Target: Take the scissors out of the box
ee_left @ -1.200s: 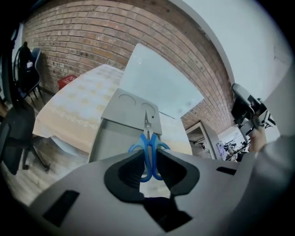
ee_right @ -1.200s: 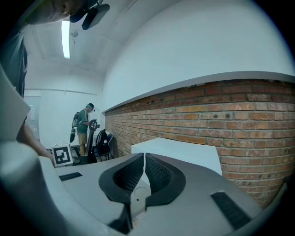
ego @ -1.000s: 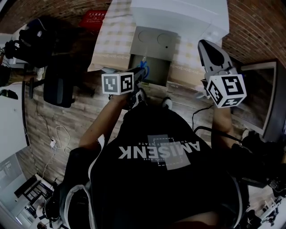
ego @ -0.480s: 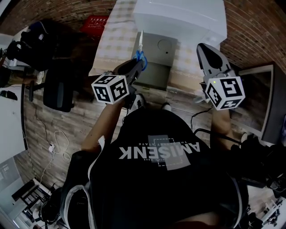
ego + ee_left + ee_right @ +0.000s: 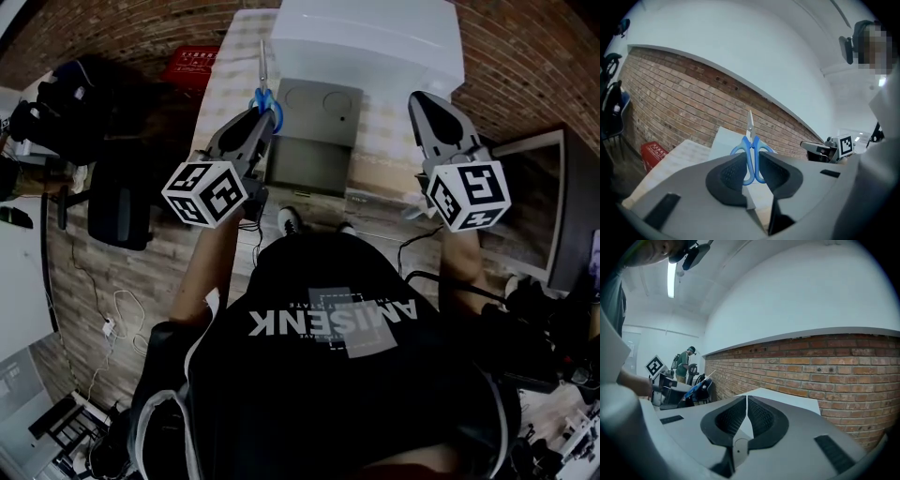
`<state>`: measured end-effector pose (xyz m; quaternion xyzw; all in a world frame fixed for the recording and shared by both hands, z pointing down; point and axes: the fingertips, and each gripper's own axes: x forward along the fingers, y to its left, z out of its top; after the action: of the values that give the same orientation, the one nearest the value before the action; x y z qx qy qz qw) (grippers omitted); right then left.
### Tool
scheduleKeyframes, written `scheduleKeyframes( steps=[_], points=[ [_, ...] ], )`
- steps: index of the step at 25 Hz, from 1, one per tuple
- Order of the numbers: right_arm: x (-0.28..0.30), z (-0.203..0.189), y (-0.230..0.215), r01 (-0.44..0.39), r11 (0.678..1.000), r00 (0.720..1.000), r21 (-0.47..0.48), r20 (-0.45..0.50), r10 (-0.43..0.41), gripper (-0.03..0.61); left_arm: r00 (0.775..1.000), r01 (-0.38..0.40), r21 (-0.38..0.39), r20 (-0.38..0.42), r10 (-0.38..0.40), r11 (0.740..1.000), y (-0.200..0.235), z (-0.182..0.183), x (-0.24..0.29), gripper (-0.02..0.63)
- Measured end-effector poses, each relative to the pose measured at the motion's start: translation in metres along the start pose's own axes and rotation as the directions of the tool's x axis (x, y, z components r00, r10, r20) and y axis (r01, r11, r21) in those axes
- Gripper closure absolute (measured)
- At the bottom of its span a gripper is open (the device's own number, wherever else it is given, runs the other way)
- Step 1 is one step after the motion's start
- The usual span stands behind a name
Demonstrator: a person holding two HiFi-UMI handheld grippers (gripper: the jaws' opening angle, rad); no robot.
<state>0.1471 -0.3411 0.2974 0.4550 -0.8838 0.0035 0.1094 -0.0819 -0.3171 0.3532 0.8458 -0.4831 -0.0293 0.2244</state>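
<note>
Blue-handled scissors (image 5: 265, 94) are clamped by their handles in my left gripper (image 5: 261, 114), with the steel blades pointing away over the table. In the left gripper view the scissors (image 5: 751, 152) stand upright between the pads, well above the surface. Just to the right of them lies the open grey box (image 5: 314, 155), its white lid (image 5: 366, 37) raised behind it. My right gripper (image 5: 433, 108) hovers at the box's right side with its jaws together and nothing in them; its pads (image 5: 757, 411) touch.
The box rests on a table with a checked cloth (image 5: 230, 75) against a brick wall (image 5: 825, 362). A red carton (image 5: 192, 61) and a black chair (image 5: 122, 187) are at the left, a monitor (image 5: 562, 216) at the right. A person (image 5: 686, 363) stands far off.
My left gripper has risen out of the box with the scissors and swung left, the blades now pointing away. The right gripper has hardly moved.
</note>
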Motion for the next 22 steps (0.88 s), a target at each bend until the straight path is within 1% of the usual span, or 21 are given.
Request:
scheduleKeyframes(
  steps=[2, 4, 11, 16, 22],
  points=[
    [0.000, 0.003, 0.000, 0.007, 1.000, 1.000, -0.003, 0.003, -0.007, 0.535, 1.000, -0.006, 0.030, 0.027, 0.005, 1.000, 0.004, 0.012, -0.003, 0.522],
    [-0.001, 0.006, 0.000, 0.015, 1.000, 1.000, -0.005, 0.007, -0.015, 0.535, 0.999, -0.005, 0.043, 0.050, 0.003, 0.999, 0.006, 0.023, -0.008, 0.522],
    [0.001, 0.012, -0.002, 0.063, 0.998, 0.998, -0.012, 0.018, -0.063, 0.537, 0.995, -0.011, 0.096, 0.096, 0.002, 0.995, 0.012, 0.044, -0.015, 0.522],
    [-0.001, 0.014, -0.002, 0.087, 0.996, 0.996, -0.018, 0.014, -0.087, 0.537, 0.994, -0.004, 0.112, 0.109, -0.008, 0.994, 0.013, 0.050, -0.016, 0.522],
    [0.002, 0.013, -0.002, 0.092, 0.996, 0.996, -0.017, 0.008, -0.092, 0.537, 0.994, -0.013, 0.122, 0.114, -0.001, 0.992, 0.017, 0.053, -0.018, 0.522]
  ],
)
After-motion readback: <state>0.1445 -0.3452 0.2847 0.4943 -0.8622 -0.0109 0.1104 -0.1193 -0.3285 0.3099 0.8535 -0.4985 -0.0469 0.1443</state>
